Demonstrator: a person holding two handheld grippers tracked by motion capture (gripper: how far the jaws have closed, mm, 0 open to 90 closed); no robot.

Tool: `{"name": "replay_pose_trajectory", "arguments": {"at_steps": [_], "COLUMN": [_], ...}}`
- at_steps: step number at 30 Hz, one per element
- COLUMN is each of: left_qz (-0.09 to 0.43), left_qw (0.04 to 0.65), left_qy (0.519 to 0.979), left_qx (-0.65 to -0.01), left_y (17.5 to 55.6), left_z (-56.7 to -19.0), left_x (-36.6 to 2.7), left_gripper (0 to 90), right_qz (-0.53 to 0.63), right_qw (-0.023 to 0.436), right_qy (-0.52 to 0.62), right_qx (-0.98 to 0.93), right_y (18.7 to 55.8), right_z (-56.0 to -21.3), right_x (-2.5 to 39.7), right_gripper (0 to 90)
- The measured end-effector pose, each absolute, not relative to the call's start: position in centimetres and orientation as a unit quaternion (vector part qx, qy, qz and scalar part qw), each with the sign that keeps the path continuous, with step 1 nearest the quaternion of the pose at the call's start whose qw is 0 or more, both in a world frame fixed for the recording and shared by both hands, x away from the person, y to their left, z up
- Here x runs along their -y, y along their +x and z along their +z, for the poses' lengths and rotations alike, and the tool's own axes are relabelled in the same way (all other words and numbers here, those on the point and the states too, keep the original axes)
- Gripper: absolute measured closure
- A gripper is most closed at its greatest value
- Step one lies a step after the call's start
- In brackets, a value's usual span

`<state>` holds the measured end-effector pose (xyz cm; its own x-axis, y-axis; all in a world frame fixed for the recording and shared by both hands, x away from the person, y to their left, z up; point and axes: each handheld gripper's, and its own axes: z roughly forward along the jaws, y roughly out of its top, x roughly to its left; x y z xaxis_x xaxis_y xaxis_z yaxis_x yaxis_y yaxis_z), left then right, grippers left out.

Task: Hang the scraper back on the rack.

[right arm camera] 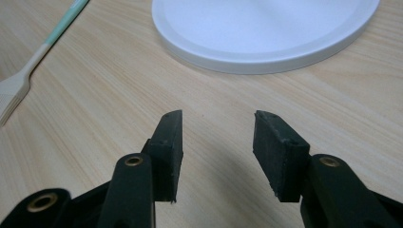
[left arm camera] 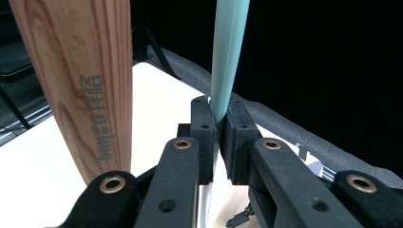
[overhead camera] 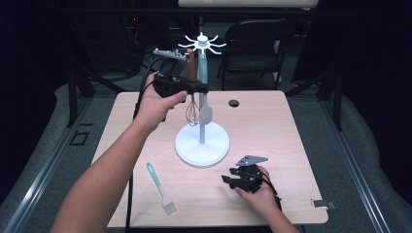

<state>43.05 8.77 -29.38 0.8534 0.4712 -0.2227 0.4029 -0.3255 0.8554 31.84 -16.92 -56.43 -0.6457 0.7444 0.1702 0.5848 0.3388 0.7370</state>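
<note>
Basting brush (overhead camera: 161,187) lies flat at table's (overhead camera: 272,121) 7 o'clock. Left gripper (overhead camera: 201,88) pinches teal spatula handle (left arm camera: 227,61), hanging off white rack (overhead camera: 202,141) at centre, whisk (overhead camera: 191,109) just beside at 9 o'clock. Right gripper (overhead camera: 232,174) rests at 5 o'clock, jaws spread, nothing between.

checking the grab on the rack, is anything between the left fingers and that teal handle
Nothing visible: the left gripper is shut directly on the teal handle, its fingers touching it. The wooden handle hangs beside it, to the left in the left gripper view, not between them.
</note>
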Motion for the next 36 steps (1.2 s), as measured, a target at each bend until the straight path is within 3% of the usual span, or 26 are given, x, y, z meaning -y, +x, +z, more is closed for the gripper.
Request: {"name": "replay_pose_trajectory", "arguments": {"at_steps": [12, 21, 36], "left_qz": [0.069, 0.079, 0.076], "left_qw": [0.515, 0.513, 0.476], "left_qy": [0.807, 0.806, 0.819], "left_qx": [-0.283, -0.284, -0.311], "left_y": [41.8, 40.4, 38.8], "left_z": [-30.2, -31.8, -38.3], "left_x": [-9.6, -10.9, -13.4], "left_gripper": [66.3, 62.7, 62.8], "right_qz": [0.403, 0.411, 0.398], "right_qw": [0.097, 0.098, 0.117], "right_qy": [0.409, 0.409, 0.404], "right_qx": [-0.813, -0.809, -0.815], "right_y": [31.8, 32.0, 31.9], "right_z": [-56.5, -56.2, -56.1], "right_x": [16.8, 17.2, 17.0], "right_gripper": [54.1, 55.2, 52.4]}}
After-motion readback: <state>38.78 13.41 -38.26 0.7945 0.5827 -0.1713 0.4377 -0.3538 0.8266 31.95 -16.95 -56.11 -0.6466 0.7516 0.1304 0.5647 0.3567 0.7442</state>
